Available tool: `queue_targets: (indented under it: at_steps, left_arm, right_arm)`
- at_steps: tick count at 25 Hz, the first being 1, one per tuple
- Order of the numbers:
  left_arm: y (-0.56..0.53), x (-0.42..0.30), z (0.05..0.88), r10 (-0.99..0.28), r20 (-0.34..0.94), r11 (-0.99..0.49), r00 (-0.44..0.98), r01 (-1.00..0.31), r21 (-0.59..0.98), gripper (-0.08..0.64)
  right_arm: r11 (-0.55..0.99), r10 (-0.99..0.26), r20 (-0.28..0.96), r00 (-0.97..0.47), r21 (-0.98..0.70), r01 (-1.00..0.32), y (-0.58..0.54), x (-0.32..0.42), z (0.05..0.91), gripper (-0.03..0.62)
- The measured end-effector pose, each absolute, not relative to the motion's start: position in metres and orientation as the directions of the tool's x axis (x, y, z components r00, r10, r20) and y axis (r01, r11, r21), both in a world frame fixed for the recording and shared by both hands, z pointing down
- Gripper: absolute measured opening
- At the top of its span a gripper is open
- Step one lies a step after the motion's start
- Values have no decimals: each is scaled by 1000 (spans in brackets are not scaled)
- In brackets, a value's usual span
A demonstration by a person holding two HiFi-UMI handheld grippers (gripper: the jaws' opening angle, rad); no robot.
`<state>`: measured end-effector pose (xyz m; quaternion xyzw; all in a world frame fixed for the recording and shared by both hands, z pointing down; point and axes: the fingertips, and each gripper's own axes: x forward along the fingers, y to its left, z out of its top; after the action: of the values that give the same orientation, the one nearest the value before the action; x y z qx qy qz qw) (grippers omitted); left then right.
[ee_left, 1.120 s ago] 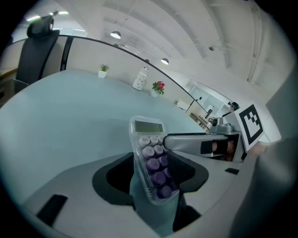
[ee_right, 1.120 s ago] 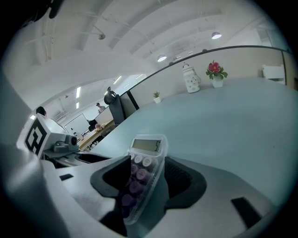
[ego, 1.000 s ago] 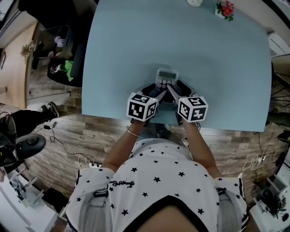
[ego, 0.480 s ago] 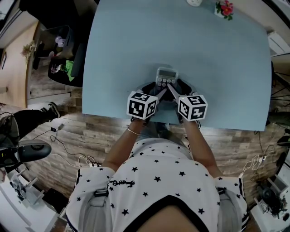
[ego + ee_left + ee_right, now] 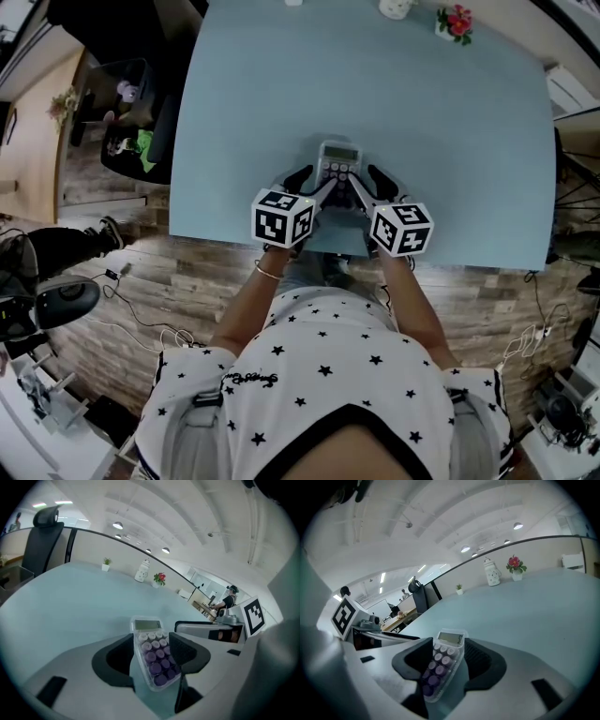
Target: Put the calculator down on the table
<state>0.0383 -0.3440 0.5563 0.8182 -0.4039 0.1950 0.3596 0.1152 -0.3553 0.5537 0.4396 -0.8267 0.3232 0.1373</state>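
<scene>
In the head view, the pale blue table [image 5: 281, 94] fills the upper middle of the frame, and the calculator [image 5: 338, 164] sits near its lower edge, display end pointing away from the person. The left gripper [image 5: 314, 184] comes in from the lower left and the right gripper [image 5: 364, 186] from the lower right; both meet at the calculator's near end, their marker cubes just below it

In the left gripper view, the calculator stands in the lower centre between the two black jaw pads. Its purple and white keys face up, its display is at the far end, and its sides lie against the pads, so this gripper is clamped on the calculator. The right gripper view shows the same thing from the other side: the calculator runs slantwise between the pads, and that gripper grasps it too. Whether the calculator's underside touches the table cannot be told

At the table's far edge, in the upper right of the head view, stand a small pot of red flowers [image 5: 457, 21] and, just to its left, a white jar [image 5: 397, 7]. The person's star-print shirt [image 5: 328, 375] fills the bottom of that frame, with a bracelet [image 5: 267, 274] on the left wrist
</scene>
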Motion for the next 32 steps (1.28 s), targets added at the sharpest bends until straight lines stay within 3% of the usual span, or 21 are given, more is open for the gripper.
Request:
queue_targets:
  at_steps: [5,14,21,32]
  left_arm:
    - [-346,39,526,-571,549,-446,610,-792,416,231]
    - [-336,40,455,-687,398,-547,608,-793,267,66]
    - [-315,39,405,-749,275,-583,602,-797,157,49]
    - [-270,39,371,-811,205,-540,548,-836,97,48]
  right_arm:
    - [410,-725,428,-539,-361,-838,-354,129,522,165]
    - [439,-810,269,-522,-314,-842,-345,141,463,78]
    - [501,-835,116,-537,-242,-831,-324,141,411,3]
    - [561,-810,34,-586,-249,-789,-285,149,380,0]
